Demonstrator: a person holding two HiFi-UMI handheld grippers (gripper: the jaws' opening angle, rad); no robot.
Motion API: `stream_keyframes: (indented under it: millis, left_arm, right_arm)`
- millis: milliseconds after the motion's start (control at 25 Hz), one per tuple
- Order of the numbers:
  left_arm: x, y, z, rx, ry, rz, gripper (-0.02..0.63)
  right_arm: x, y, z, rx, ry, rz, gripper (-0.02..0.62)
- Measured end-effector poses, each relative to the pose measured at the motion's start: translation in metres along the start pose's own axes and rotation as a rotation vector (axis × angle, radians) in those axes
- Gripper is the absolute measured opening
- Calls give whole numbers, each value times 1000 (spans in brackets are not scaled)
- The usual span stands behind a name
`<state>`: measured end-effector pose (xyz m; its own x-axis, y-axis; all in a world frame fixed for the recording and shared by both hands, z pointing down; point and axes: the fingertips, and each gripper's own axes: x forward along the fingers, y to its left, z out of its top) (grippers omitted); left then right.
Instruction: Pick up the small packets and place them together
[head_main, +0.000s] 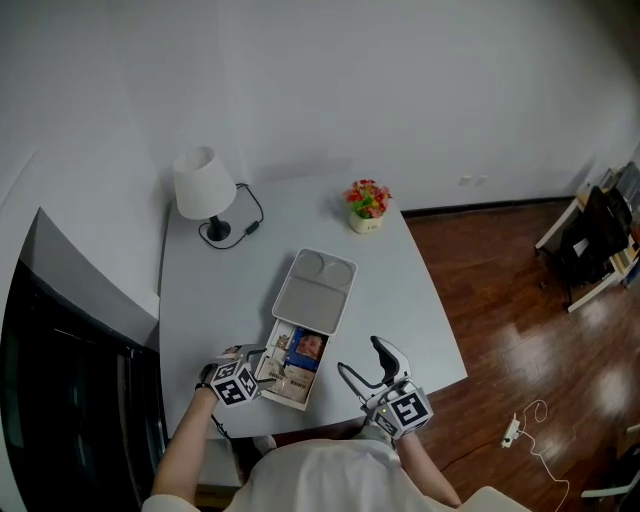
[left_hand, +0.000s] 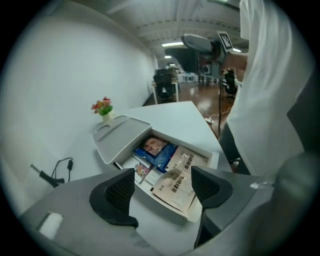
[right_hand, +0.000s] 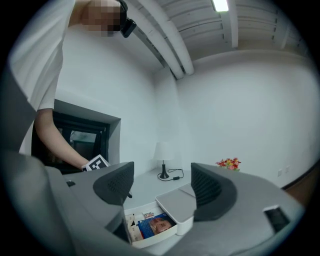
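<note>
A white box (head_main: 288, 399) lies near the table's front edge, its grey lid (head_main: 314, 290) slid back. Inside lie several small packets: a blue one (head_main: 309, 347), a beige printed one (left_hand: 179, 186) and a small colourful one (left_hand: 141, 170). My left gripper (head_main: 263, 364) is tilted down over the box's near left corner, open, with nothing between its fingers; the beige packet shows beyond its jaws. My right gripper (head_main: 365, 366) hangs level to the right of the box, open and empty. In the right gripper view the blue packet (right_hand: 157, 223) shows low between the jaws.
A white lamp (head_main: 205, 190) with its black cord stands at the table's back left, and a small flower pot (head_main: 366, 208) at the back right. The grey table (head_main: 420, 320) ends close to my body; wooden floor lies to the right.
</note>
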<state>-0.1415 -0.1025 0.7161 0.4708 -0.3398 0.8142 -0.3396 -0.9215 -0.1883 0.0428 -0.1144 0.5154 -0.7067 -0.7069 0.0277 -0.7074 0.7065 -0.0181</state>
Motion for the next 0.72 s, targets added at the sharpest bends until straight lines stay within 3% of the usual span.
stream_keyframes:
  millis: [280,480,520,600,720]
  left_arm:
    - [54,-17,-9,354,203,-190,284]
    - [76,-35,-14,505,294,-270,191]
    - [79,-35,-14,529,304,-260,124]
    - [83,-34,-13,551,304,-238,89]
    - [77,-31,-1,499,255,-208,41]
  right_arm:
    - [-21,-5,-14,23,34,-51,356]
    - [-34,-11,-17,29,45,-83,356]
    - [-36,-13,-17,30,46,-90,355]
    - [-40,-16,-17,33,44,-101,356]
    - [-44,-18,-19,40,42,-109,356]
